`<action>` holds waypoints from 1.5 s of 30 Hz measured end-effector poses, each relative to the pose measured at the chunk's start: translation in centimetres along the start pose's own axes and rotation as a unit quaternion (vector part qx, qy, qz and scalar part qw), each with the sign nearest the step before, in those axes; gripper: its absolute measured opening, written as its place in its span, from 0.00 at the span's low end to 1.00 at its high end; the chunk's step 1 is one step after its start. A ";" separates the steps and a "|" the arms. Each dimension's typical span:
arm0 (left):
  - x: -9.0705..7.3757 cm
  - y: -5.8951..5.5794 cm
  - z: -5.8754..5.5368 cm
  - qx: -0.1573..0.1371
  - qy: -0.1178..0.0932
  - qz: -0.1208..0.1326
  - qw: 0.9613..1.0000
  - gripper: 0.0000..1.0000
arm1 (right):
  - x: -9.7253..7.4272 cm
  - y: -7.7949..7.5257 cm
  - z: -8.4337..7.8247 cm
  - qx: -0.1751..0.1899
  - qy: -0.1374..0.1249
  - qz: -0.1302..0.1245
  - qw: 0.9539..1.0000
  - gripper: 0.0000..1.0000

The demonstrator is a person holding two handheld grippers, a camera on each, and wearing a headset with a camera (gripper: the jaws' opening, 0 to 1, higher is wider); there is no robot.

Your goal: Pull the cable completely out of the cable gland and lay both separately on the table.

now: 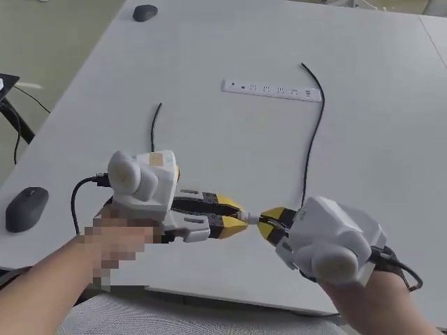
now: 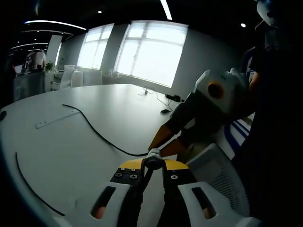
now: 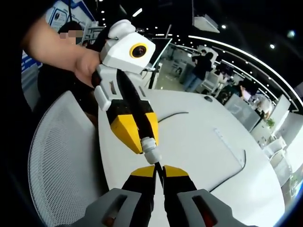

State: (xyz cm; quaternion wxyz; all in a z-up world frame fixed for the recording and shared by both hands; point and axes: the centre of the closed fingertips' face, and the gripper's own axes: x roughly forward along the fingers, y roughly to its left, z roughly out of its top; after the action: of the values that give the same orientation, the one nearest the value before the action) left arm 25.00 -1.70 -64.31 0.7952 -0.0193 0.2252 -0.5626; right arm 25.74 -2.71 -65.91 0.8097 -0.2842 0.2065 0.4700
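Over table [image 1: 209,125], cable gland [image 3: 149,147] in left tool [image 1: 244,220], cable [image 1: 314,138] perhaps in right tool [image 1: 262,222].

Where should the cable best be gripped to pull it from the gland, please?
Grip the cable close beside the cable gland, coming end-on opposite the left gripper, as the right gripper does: the cable is thin and limp, so a close, in-line hold should pull straight.

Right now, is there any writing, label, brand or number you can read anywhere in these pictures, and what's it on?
No text can be read.
Power strip: marks by its sockets, too small to read.
Tan sticker on top of the left gripper: blurred.
Blue board behind the person: lettering blurred.
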 end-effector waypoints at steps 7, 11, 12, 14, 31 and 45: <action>0.0 0.2 0.0 0.000 0.001 0.002 1.000 0.15 | 0.2 -0.2 -0.2 0.014 -0.001 0.000 1.000 0.00; 0.0 0.5 -0.1 -0.001 0.001 0.005 1.000 0.15 | 0.3 -0.5 -0.5 0.026 0.000 -0.002 1.000 0.00; 0.0 0.5 0.0 -0.001 0.001 0.005 1.000 0.15 | 0.4 -0.6 -0.6 0.029 -0.001 -0.003 1.000 0.00; 0.0 0.6 0.0 -0.002 0.000 0.006 1.000 0.15 | 0.4 -0.8 -0.8 0.039 0.000 -0.003 0.999 0.00; -0.3 1.0 -0.2 -0.008 0.000 0.014 1.000 0.15 | 0.8 -2.1 -3.9 0.129 0.011 -0.018 0.991 0.00; -0.5 1.0 -0.3 -0.014 -0.006 0.021 1.000 0.15 | 1.4 -3.1 -6.8 0.256 0.018 -0.043 0.965 0.00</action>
State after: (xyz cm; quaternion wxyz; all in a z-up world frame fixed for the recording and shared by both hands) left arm 25.62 -0.88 -64.66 0.8080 -0.0293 0.2287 -0.5423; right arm 28.64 -7.45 -71.02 0.8713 -0.0843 0.3219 0.3606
